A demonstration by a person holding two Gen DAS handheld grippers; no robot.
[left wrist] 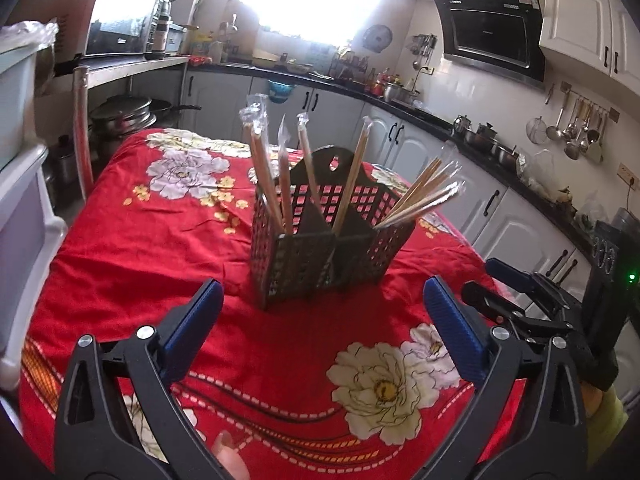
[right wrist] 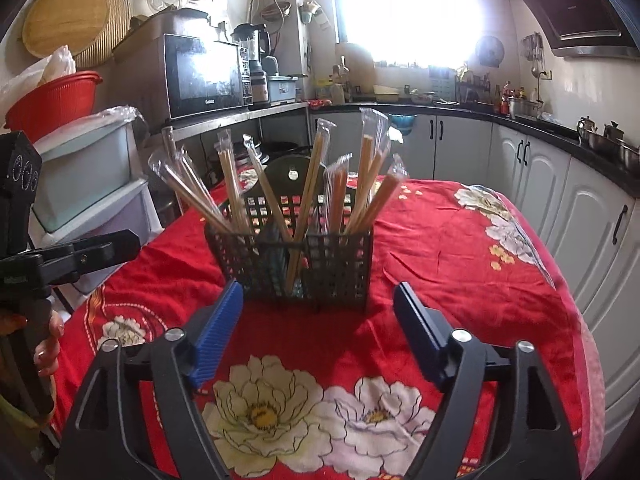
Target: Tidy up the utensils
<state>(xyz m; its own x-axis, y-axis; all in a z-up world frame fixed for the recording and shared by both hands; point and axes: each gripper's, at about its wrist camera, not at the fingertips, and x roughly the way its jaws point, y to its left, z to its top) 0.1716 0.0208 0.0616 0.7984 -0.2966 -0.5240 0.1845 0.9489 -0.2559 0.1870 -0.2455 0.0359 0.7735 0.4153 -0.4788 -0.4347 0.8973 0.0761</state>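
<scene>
A dark plastic utensil basket (left wrist: 332, 232) with a grid of little holes stands in the middle of the worktop (left wrist: 160, 232), which wears a red cloth with big flowers. Seen from the left wrist, the basket sits at 12 o'clock, just past the tips of the left gripper (left wrist: 320, 320). Wrapped chopsticks (left wrist: 280, 176) stick up out of the basket, each pair in a clear sleeve. Some stand in the part at 10 o'clock, one pair leans in the middle, and a bunch fans out toward 2 o'clock.

The left gripper's jaws are spread wide, with blue pads, and hold nothing. Only red cloth shows between them.

From the right wrist, the utensil basket (right wrist: 296, 264) is also at 12 o'clock, near the right gripper (right wrist: 320, 320). Its jaws are wide apart too and hold nothing. The wrapped chopsticks (right wrist: 312, 184) point up and out in many ways.

At 9 o'clock in the right wrist view, a hand (right wrist: 46, 340) grips the handle of the left gripper.
</scene>
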